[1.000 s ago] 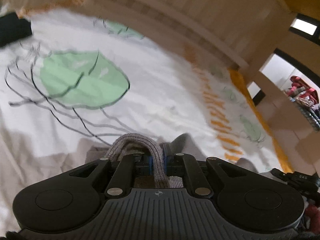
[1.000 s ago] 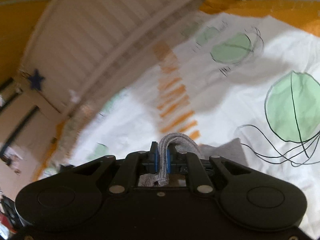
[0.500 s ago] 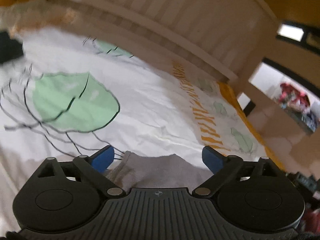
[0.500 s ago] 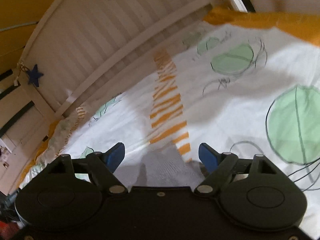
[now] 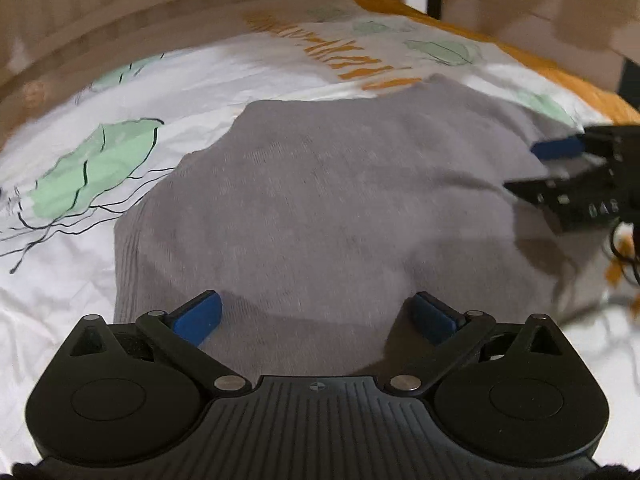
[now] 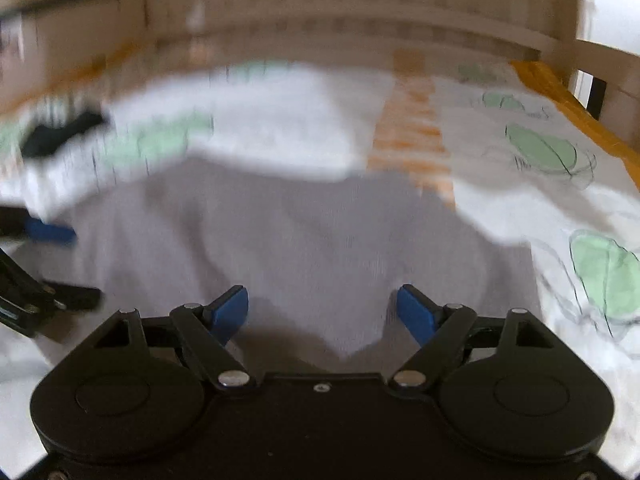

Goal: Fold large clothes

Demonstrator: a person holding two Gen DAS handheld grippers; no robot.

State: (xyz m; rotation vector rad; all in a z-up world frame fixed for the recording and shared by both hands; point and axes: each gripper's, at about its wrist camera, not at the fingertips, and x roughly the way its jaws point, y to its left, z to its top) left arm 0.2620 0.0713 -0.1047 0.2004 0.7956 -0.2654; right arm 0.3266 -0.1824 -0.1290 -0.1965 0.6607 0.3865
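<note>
A: Sweater (image 5: 320,208) first: we see it lying in a grey heap on the bed sheet (image 5: 200,80), bunched into a rough rounded block, with a ribbed edge down its left side and a loose corner pointing toward us in the right wrist view.

B: So we judge at least one fold laid down, but not a tidy one?

A: That is our reading. The outline is uneven, so squaring the edges and perhaps another fold seem left to do.

B: And our tools?

A: Our left gripper (image 5: 316,316) hangs just over the near edge, fingers spread wide and empty. Our right gripper (image 6: 322,308) is the same, released, gripping nothing. The wooden bed frame (image 5: 180,16) curves behind.
</note>
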